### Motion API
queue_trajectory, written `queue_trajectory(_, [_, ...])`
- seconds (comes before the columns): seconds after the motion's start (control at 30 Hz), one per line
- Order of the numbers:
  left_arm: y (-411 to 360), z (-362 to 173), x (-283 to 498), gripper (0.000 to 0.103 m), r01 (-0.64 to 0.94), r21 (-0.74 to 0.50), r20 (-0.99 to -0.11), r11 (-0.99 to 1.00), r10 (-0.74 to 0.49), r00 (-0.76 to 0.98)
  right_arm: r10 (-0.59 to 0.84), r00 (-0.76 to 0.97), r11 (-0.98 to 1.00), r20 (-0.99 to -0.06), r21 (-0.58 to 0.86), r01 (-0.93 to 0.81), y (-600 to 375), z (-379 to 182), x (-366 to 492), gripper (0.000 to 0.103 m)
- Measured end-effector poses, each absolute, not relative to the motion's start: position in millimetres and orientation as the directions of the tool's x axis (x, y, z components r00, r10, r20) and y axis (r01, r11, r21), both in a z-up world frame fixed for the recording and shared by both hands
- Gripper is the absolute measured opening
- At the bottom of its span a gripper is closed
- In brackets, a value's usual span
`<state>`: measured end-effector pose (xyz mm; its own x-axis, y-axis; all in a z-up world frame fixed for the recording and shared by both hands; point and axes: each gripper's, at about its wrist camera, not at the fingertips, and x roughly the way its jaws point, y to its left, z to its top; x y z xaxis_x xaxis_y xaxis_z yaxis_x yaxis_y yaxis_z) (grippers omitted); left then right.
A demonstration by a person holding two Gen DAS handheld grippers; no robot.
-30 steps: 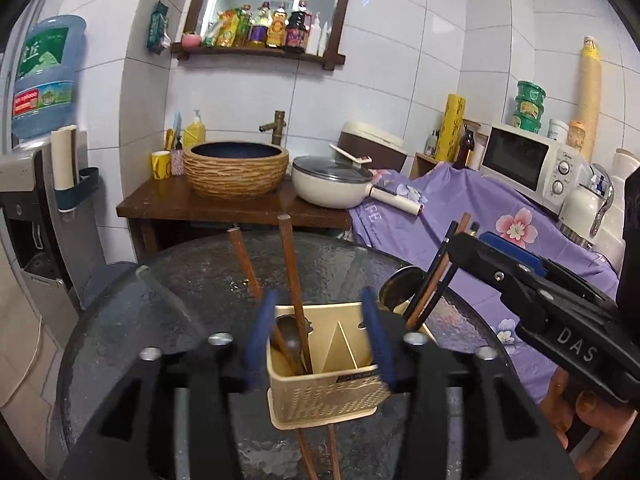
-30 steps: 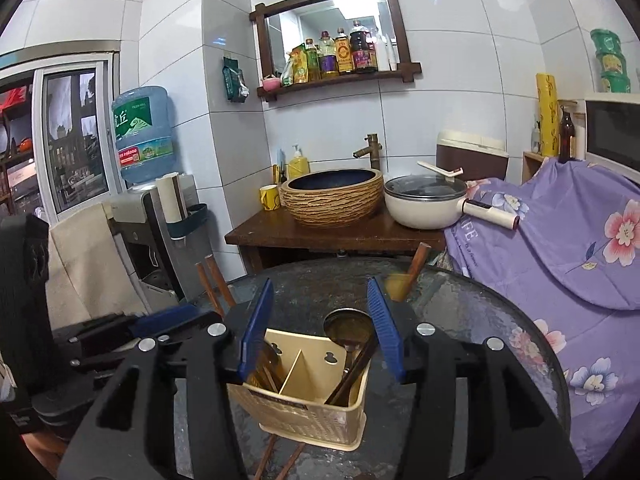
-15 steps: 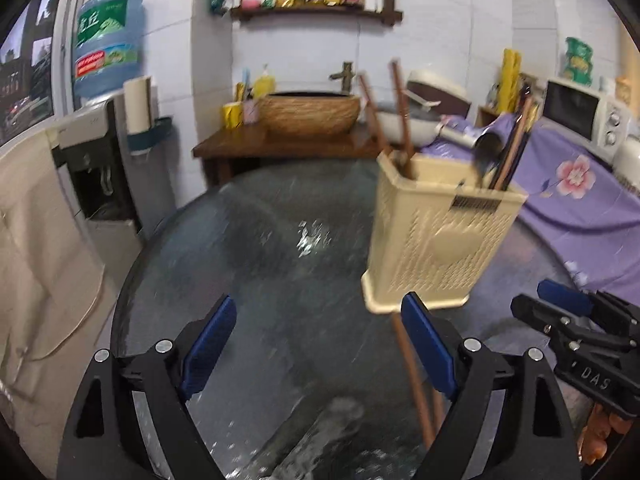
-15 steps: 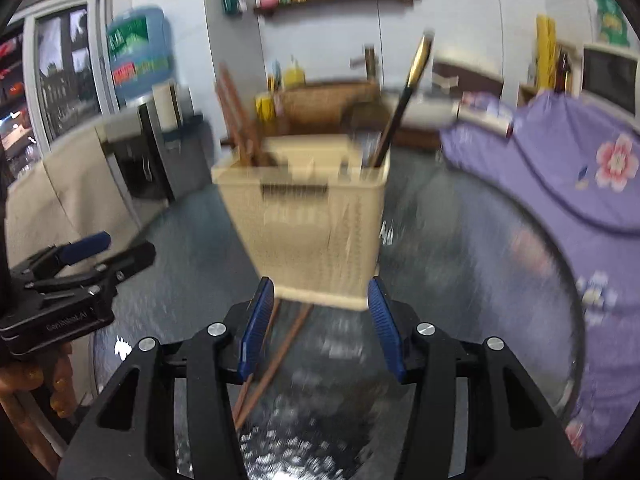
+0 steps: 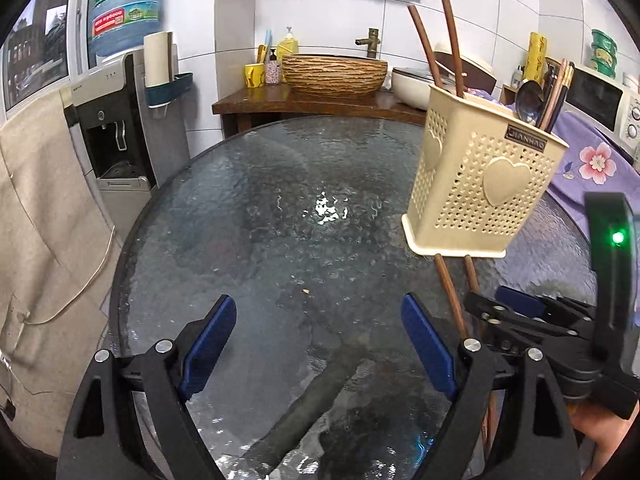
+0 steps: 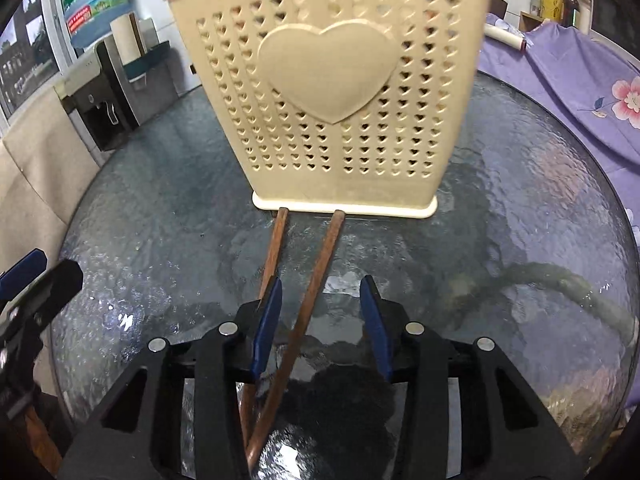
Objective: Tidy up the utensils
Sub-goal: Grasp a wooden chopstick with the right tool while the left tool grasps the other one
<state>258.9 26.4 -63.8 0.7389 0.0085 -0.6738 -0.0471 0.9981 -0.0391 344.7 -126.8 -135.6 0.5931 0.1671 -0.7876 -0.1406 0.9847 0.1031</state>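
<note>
A cream perforated utensil holder stands on the round glass table. Two brown chopsticks stick up from its left side. A spoon and more chopsticks stand in its right side. Two loose brown chopsticks lie on the glass in front of the holder. My right gripper hangs low over them with its jaws closing. One chopstick runs between the pads untouched and the other passes by the left finger. My left gripper is open wide over bare glass, left of the holder.
A water dispenser and a beige cloth stand left of the table. Behind it is a wooden counter with a woven basin and a pan. A purple flowered cloth and a microwave lie to the right.
Both grippers have dropped toward the table. The left jaws spread wider and the holder now sits to their right. The right gripper has come down over the loose chopsticks with narrower jaws.
</note>
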Motion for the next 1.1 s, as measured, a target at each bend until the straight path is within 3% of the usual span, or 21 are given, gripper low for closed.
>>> queue_trajectory(0.27, [8, -75, 262, 0.081, -0.001, -0.031, -0.698, 1.000, -0.021, 0.716, 0.136, 0.596, 0.982, -0.791, 0.027, -0.188, -128, -137, 346, 0.011])
queue_trajectory(0.47, [-11, -79, 269, 0.078, 0.054, -0.047, -0.714, 0.997, -0.071, 0.696, 0.202, 0.557, 0.972, -0.805, 0.093, -0.217, -159, -138, 338, 0.008])
queue_trajectory(0.83, [-69, -87, 289, 0.050, 0.187, -0.065, -0.756, 0.980, -0.171, 0.632, 0.158, 0.581, 0.985, -0.798, 0.086, -0.151, -212, -140, 330, 0.008])
queue_trajectory(1.1, [-89, -102, 310, 0.038, 0.199, -0.052, -0.789, 0.979, -0.163, 0.592, 0.167, 0.587, 0.985, -0.792, 0.108, -0.134, -220, -139, 337, 0.008])
